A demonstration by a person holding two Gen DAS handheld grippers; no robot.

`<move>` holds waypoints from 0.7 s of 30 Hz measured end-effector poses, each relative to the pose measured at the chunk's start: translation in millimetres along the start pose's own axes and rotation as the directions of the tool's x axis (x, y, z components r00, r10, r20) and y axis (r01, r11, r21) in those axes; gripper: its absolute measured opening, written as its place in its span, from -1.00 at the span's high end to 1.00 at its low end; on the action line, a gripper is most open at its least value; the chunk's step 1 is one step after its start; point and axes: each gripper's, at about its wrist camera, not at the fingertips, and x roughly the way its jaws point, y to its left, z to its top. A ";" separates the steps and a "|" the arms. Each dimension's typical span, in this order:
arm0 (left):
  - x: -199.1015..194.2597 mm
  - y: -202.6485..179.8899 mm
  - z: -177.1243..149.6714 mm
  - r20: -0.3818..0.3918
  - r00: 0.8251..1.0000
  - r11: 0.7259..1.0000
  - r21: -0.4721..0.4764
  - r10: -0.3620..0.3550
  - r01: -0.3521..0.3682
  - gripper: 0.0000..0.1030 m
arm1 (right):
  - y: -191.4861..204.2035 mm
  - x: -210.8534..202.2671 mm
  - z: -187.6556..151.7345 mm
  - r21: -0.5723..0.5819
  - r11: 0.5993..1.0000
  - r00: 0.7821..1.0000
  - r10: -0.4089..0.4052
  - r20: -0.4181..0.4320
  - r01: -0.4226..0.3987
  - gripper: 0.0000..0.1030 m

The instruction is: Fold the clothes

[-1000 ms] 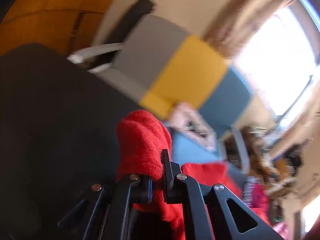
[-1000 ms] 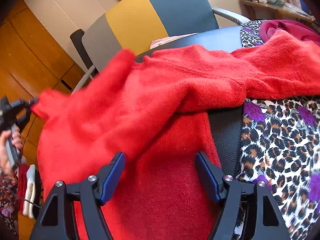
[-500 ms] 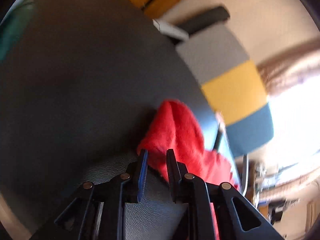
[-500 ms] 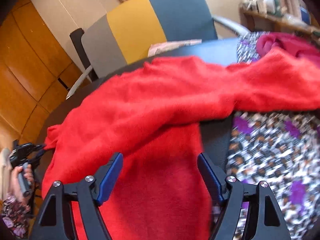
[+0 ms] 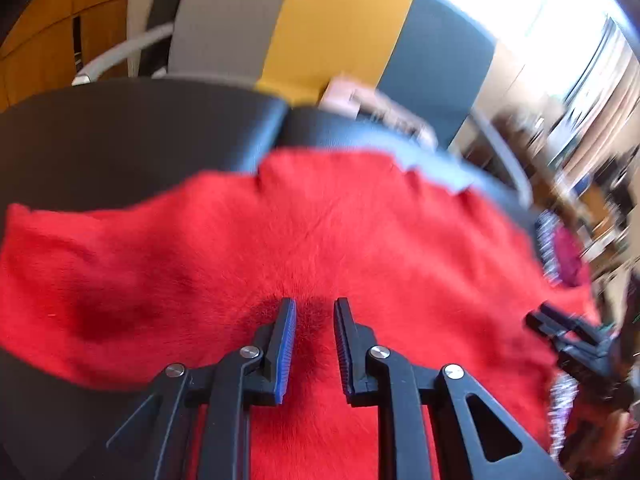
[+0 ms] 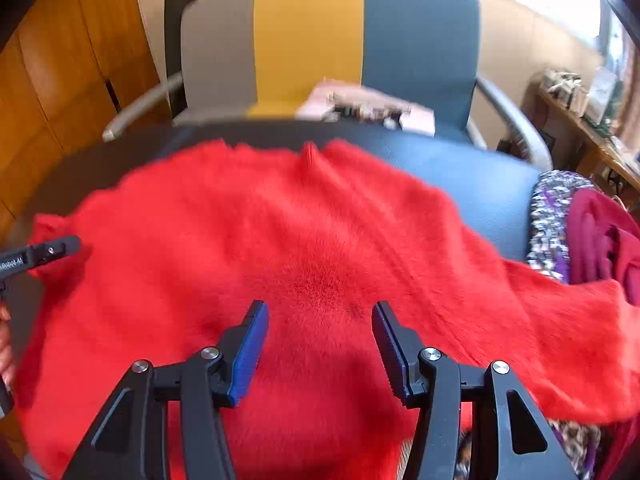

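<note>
On the dark table (image 6: 472, 168) the red sweater (image 6: 320, 248) lies spread. Left gripper (image 5: 315, 324) narrowly parted, right gripper (image 6: 319, 330) closing but spread; both empty. Risk: its right sleeve snags the patterned cloth (image 6: 548, 216).

Both wrist cams sat behind their own fingers, pitched steeply down, close over the red sweater (image 5: 320, 240) on the dark table (image 5: 120, 132). Shared: sweater, table's far edge, tricolour chair (image 6: 320, 32). Each view caught the other gripper at its edge.
</note>
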 end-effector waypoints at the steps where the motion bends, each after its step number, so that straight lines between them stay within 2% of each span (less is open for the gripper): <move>1: 2.4 0.5 1.3 0.019 1.000 1.000 0.009 0.004 -0.004 0.65 | 1.0 8.8 0.6 -0.003 1.000 1.000 0.001 -0.023 -0.002 -0.07; 3: 3.6 -5.7 -0.1 0.036 0.999 0.999 0.034 0.011 -0.012 0.65 | 3.9 26.6 0.7 -0.012 1.000 0.998 -0.010 -0.054 0.009 -0.11; 5: 5.8 -4.7 4.8 0.060 0.997 0.997 0.065 0.040 -0.044 0.65 | 8.1 33.5 6.1 -0.026 0.999 0.999 -0.025 -0.022 0.025 -0.22; 9: 21.7 -4.0 19.0 0.133 0.985 0.979 0.155 0.112 -0.132 0.60 | 14.4 49.6 26.6 -0.021 0.999 0.999 -0.037 0.002 0.037 -0.27; 15: 22.6 15.5 32.9 0.164 0.979 0.972 0.183 0.119 -0.149 0.60 | 18.6 69.1 45.7 -0.016 0.997 0.993 -0.079 0.083 0.081 -0.33; 17: 20.4 18.2 33.4 0.162 0.981 0.973 0.183 0.110 -0.139 0.60 | 18.0 69.3 48.2 -0.008 0.997 0.993 -0.075 0.088 0.076 -0.36; 21: 1.1 29.2 30.5 0.119 0.992 0.990 0.131 0.040 -0.056 0.62 | 14.6 52.0 49.0 0.003 0.999 0.996 -0.044 0.084 0.044 -0.29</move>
